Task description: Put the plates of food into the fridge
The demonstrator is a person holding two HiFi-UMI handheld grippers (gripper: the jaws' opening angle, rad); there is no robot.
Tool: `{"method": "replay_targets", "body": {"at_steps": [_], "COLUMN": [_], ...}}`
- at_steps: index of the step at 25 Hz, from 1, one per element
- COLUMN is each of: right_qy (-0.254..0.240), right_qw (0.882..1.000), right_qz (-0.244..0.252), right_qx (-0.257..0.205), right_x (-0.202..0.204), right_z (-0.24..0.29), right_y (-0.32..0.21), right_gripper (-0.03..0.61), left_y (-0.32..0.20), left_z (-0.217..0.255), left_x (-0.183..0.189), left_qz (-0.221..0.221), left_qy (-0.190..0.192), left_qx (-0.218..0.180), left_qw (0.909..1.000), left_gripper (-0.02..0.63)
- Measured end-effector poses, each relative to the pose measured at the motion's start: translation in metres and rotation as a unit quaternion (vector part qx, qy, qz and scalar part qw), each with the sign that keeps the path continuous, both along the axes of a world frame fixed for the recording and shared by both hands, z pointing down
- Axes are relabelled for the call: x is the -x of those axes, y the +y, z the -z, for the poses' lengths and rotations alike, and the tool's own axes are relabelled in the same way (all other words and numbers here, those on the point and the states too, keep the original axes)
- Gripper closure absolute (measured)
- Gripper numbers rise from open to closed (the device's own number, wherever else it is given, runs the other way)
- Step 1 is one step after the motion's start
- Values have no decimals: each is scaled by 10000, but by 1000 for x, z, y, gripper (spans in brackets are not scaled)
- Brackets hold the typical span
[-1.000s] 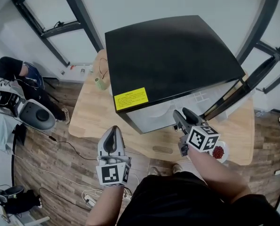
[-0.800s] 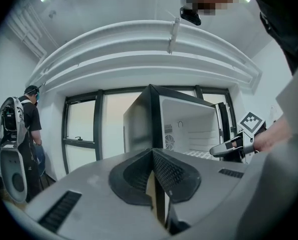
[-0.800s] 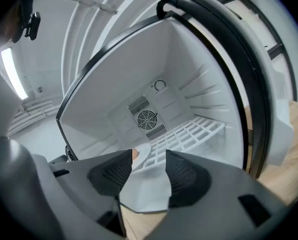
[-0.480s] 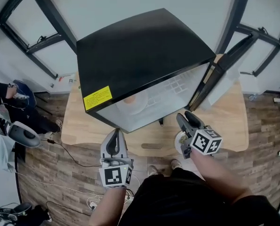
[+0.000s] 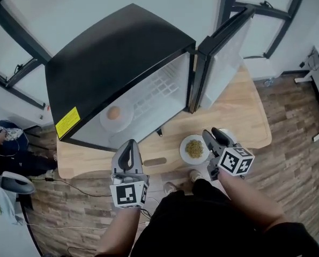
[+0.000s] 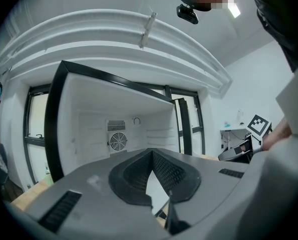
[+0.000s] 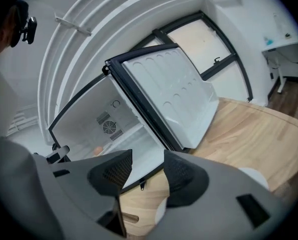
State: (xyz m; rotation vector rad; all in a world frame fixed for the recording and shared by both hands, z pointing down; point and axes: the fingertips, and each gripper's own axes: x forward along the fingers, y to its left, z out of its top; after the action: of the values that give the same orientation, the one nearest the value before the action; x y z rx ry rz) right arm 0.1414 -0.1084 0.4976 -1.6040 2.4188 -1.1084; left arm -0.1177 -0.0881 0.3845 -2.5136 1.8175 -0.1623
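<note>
My right claw wide and empty beside the food plate, lower centre; left claw empty, tips together.

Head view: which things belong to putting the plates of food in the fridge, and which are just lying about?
Part of the job: open fridge, plate of food on the table, plate inside the fridge, left gripper, right gripper.
Just lying about: seated person at the left edge, white machine and cable on the floor.
</note>
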Motion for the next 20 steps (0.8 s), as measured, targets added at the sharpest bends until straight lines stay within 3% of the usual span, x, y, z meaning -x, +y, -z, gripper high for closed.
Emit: {"method": "replay_targets", "body": {"at_steps": [9, 20], "right_qy": [-94, -491], "right_qw": [9970, 9852], "right_qz": [-605, -1013], "right_qx": [478, 1293], "right_x": [-44, -43], "right_z": [-43, -125], "right_y": [52, 109], "right_gripper": [368, 368], "left_y": [-6, -2], "left_z": [-18, -55], "left_x": [-48, -69], "left_qz": [-629, -934], "left_qy": [-69, -221], "left_qx": [141, 444], "left_qw": [9979, 9944], "left_gripper": [609, 609]}}
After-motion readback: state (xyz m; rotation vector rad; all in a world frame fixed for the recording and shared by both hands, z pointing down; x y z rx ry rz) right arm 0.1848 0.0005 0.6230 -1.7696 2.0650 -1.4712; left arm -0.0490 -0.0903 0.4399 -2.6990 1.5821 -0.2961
